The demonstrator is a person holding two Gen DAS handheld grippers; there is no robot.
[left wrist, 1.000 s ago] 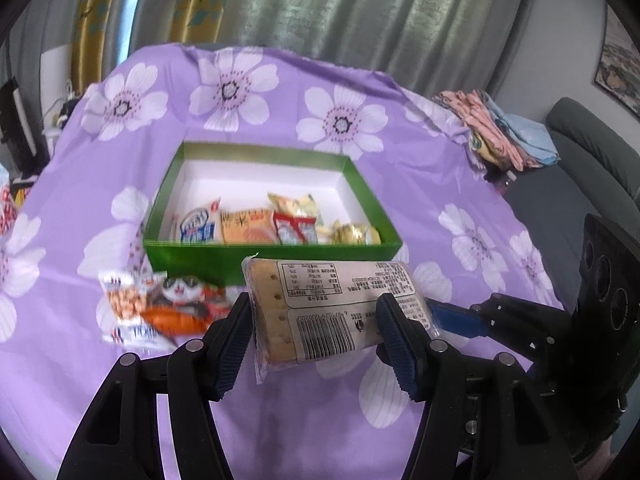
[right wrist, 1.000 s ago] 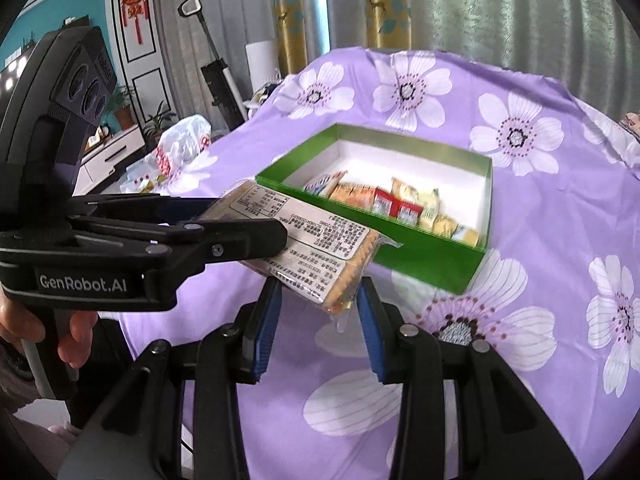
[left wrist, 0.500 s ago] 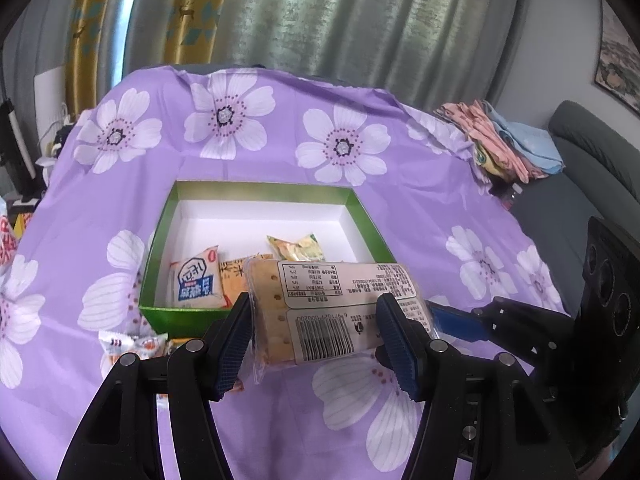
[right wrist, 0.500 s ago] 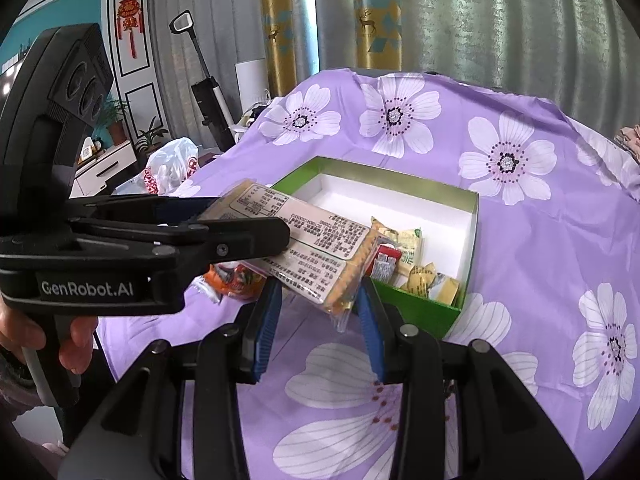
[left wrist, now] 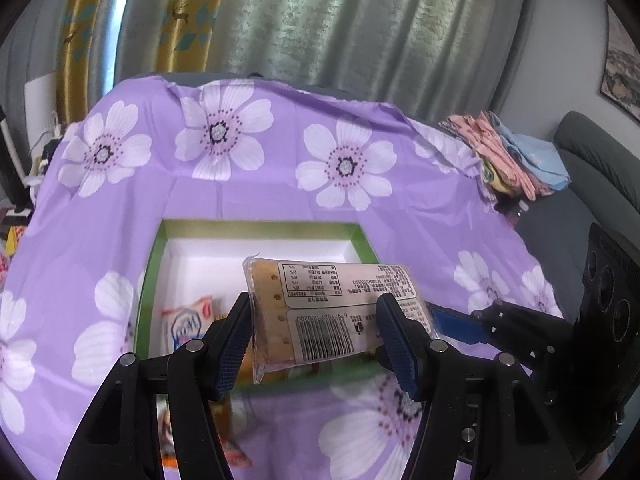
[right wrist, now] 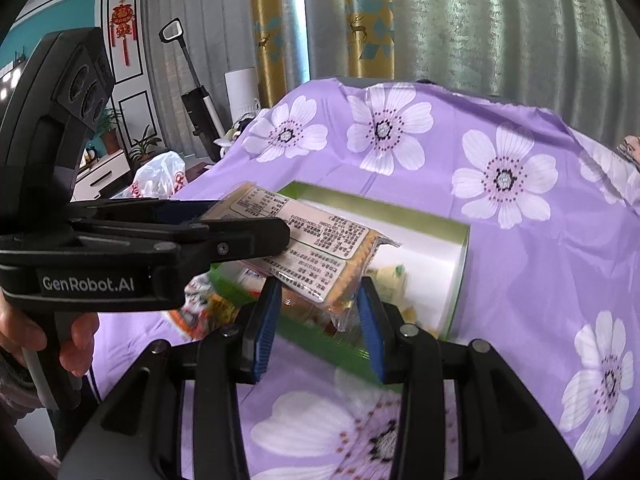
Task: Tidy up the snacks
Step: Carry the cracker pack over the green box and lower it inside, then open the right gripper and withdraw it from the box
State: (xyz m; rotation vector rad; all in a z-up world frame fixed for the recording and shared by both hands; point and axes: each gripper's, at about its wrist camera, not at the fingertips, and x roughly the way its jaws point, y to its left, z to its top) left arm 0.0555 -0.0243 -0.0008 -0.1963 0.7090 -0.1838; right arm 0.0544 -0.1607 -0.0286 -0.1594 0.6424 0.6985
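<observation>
Both my grippers clamp one cracker pack [left wrist: 328, 312] at centre frame, above the green box's [left wrist: 256, 226] near edge: left gripper [left wrist: 316, 340] across its width, right gripper [right wrist: 318, 320] on its end. White floor lies bare toward the box's far wall; snacks [left wrist: 186, 324] crowd its near side.

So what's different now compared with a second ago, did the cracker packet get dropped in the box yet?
Not yet. Both tools have carried the clear-wrapped cracker packet forward, so it now hangs over the green cardboard box instead of in front of it. The left tool and right tool both stay clamped on it. The snacks in the box and the purple flowered tablecloth look unchanged.
</observation>
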